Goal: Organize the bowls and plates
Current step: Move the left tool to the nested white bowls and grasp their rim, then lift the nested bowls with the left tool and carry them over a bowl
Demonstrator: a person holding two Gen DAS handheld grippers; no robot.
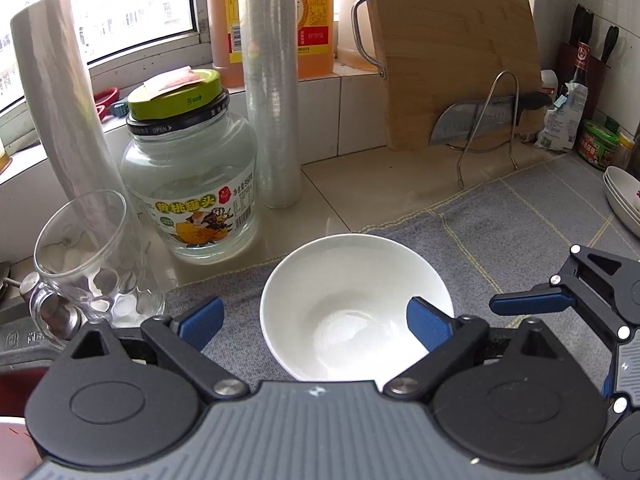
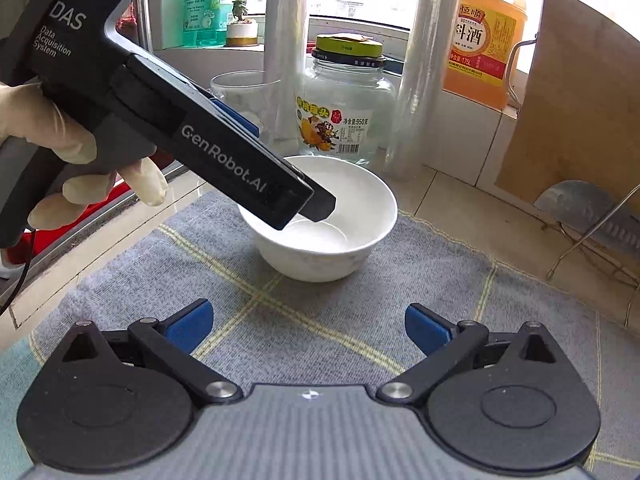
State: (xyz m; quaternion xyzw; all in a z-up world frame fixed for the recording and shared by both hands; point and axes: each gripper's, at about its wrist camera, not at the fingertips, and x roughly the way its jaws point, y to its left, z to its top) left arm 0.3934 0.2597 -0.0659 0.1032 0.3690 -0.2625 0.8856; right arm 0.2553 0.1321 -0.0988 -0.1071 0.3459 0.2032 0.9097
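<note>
A white bowl (image 1: pixel 352 304) stands upright on the grey cloth (image 1: pixel 500 224). My left gripper (image 1: pixel 314 322) is open and straddles the bowl's near-left wall: its right pad (image 1: pixel 428 324) is inside the bowl and its left pad (image 1: pixel 200 320) is outside, clear of the rim. In the right wrist view, the same bowl (image 2: pixel 332 216) has the left gripper (image 2: pixel 316 204) dipping into it from the left, held by a gloved hand (image 2: pixel 80 148). My right gripper (image 2: pixel 308 328) is open and empty over the cloth, short of the bowl. Stacked white plates (image 1: pixel 622 200) lie at the far right.
Behind the bowl stand a glass jar with a green lid (image 1: pixel 188 184), a glass mug (image 1: pixel 88 256) and two rolls of cling film (image 1: pixel 272 92). A wooden cutting board (image 1: pixel 452 52) and a cleaver in a wire rack (image 1: pixel 472 120) are at the back right. Bottles line the windowsill.
</note>
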